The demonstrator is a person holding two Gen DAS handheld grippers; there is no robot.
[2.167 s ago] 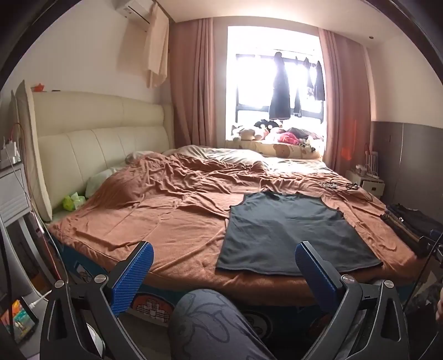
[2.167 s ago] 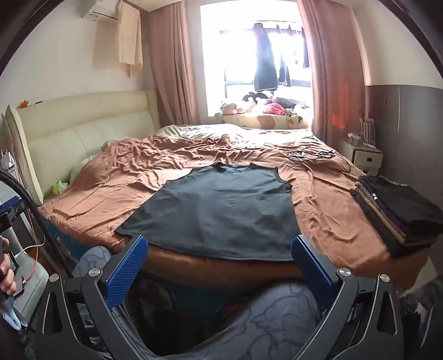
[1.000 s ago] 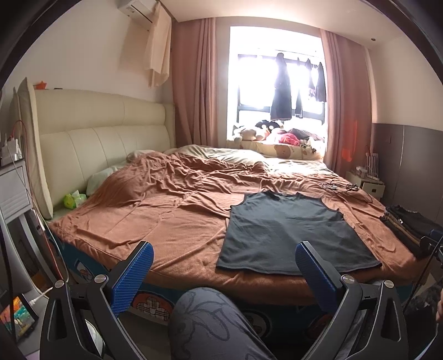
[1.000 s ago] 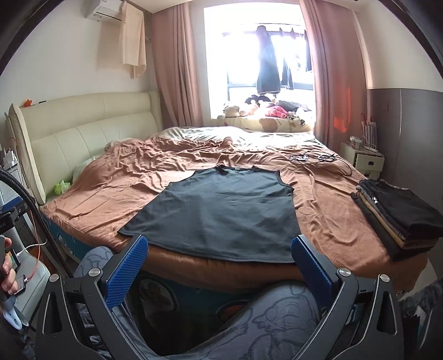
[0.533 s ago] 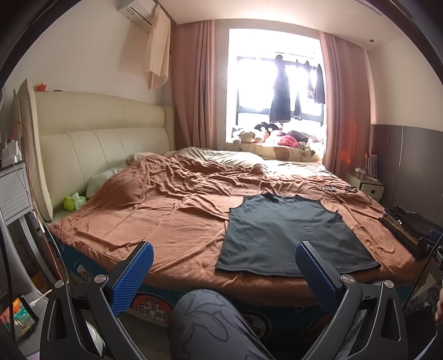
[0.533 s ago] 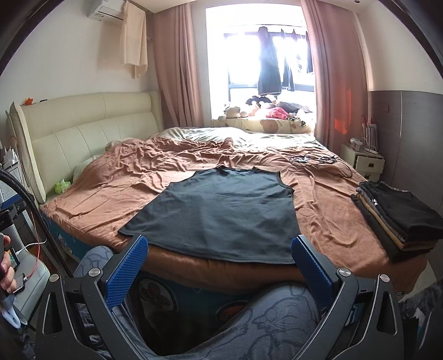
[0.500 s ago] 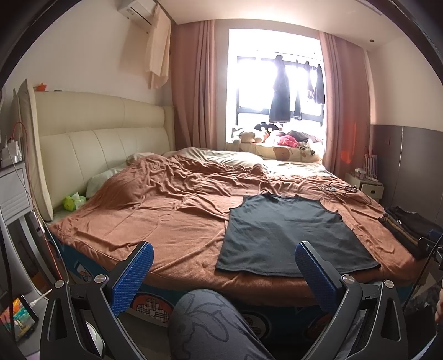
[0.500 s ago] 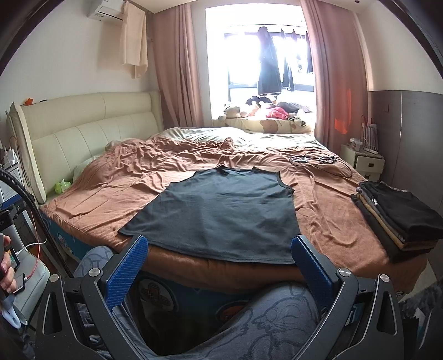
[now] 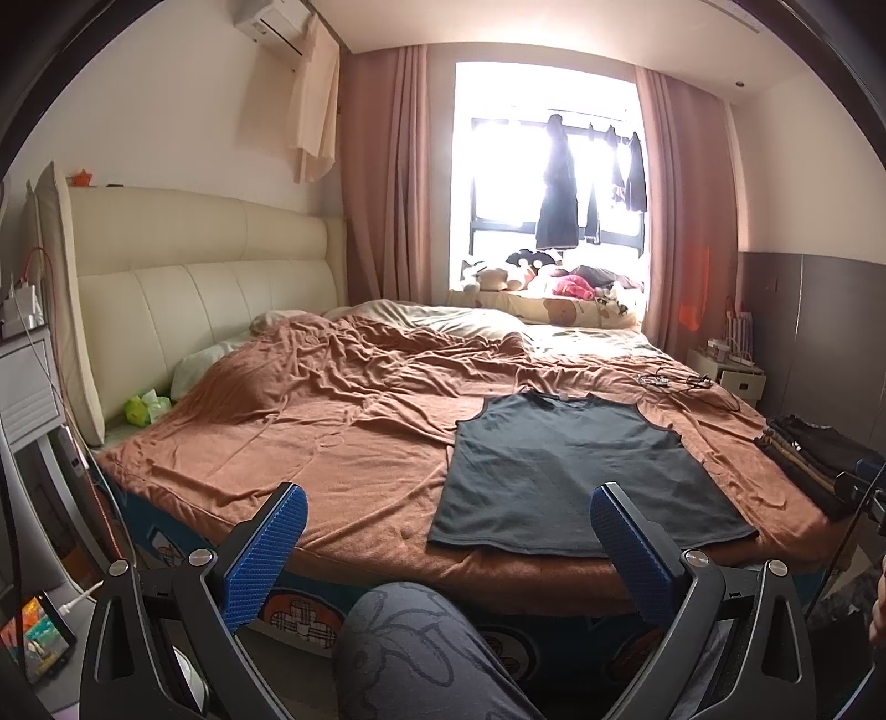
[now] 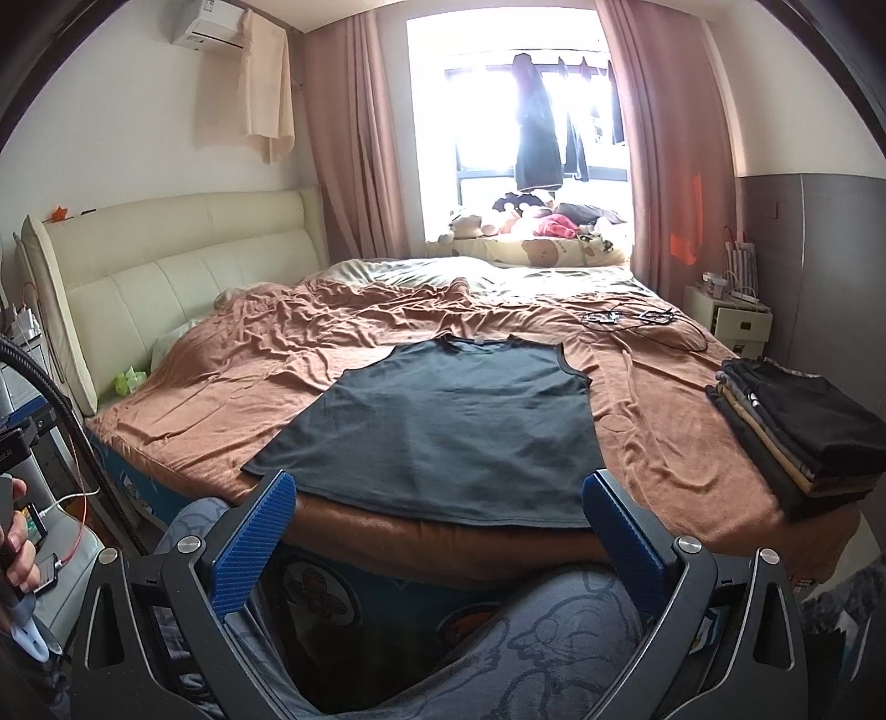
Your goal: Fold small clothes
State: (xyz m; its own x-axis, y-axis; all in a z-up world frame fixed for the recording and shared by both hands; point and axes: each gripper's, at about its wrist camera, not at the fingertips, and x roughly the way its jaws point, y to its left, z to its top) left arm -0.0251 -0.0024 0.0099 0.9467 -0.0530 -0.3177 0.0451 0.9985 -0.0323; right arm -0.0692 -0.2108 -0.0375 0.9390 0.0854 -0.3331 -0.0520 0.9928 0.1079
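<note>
Right wrist view shows the dark sleeveless top (image 10: 448,426) spread flat, hem toward the near bed (image 10: 653,421) edge, likely laid out so its sides can be folded inward. Both the right tongs (image 10: 437,531) and left tongs (image 9: 448,545) hang wide apart and empty short of the bed, while a stack of folded clothes (image 10: 797,426) sits at the bed's right edge, presumably finished pieces.

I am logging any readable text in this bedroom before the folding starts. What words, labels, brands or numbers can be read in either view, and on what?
No text can be read with confidence.
Neck label of the grey sleeveless top: too small to read.
Air conditioner marking: blurred.
Phone screen: picture only, no legible words.
Black box at the left edge: pale lettering, cut off and unreadable.
Bed frame: cartoon prints, no words.
</note>
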